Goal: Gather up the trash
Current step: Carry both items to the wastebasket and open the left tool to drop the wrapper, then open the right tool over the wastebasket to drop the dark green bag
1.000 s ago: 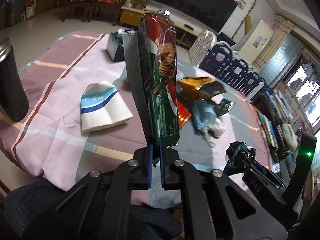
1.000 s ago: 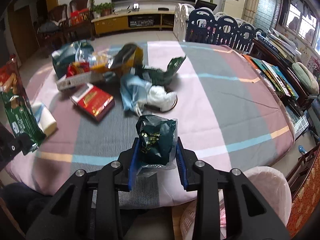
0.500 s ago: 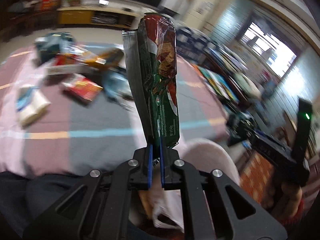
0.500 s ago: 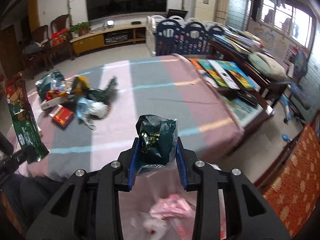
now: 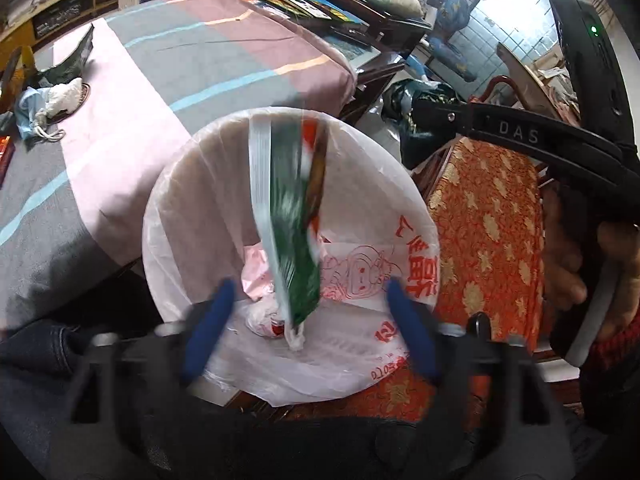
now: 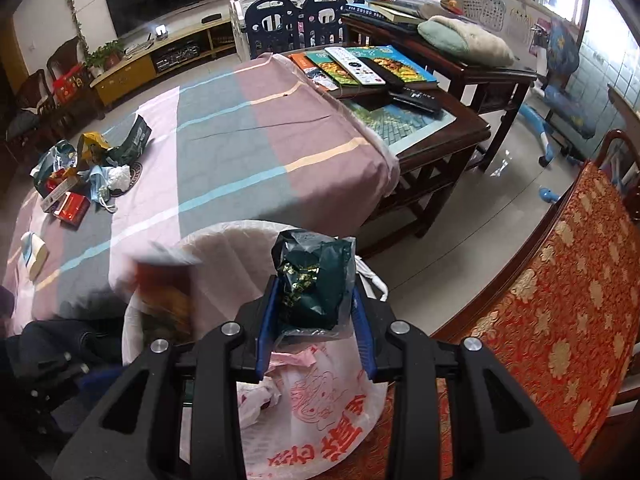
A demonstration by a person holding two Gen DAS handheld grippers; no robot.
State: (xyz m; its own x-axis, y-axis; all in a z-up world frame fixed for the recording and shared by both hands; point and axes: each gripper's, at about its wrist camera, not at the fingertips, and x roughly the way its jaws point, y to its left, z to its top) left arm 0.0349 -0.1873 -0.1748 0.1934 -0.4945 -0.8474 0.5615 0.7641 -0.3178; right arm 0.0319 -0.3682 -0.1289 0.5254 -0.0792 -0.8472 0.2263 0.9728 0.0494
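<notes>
The left gripper [image 5: 308, 332], clamped on a biscuit wrapper [image 5: 290, 216] a second ago, now stands with its blue fingers [image 5: 208, 328] spread wide and nothing between them. The wrapper, blurred, hangs free at 12 o'clock from them, over the mouth of the bin [image 5: 160, 216], whose white liner shows red print. One piece of trash looks as good as collected. At 2 o'clock the right gripper [image 5: 416, 120] waits with its own load; the striped table [image 5: 168, 80] lies at 10 o'clock.

From the right wrist, the right gripper [image 6: 314, 324] stays closed on a crumpled dark green bag [image 6: 316, 280], held above the bin's far rim [image 6: 240, 228] rather than inside it. The falling wrapper shows as a red-orange smear [image 6: 164, 296] at 9 o'clock. More litter [image 6: 88, 172] sits at the table's far end, at 10 o'clock, well apart from the bin. A red patterned chair [image 6: 560, 300] stands just beside the bin at 3 o'clock; nothing visibly blocks the drop.
</notes>
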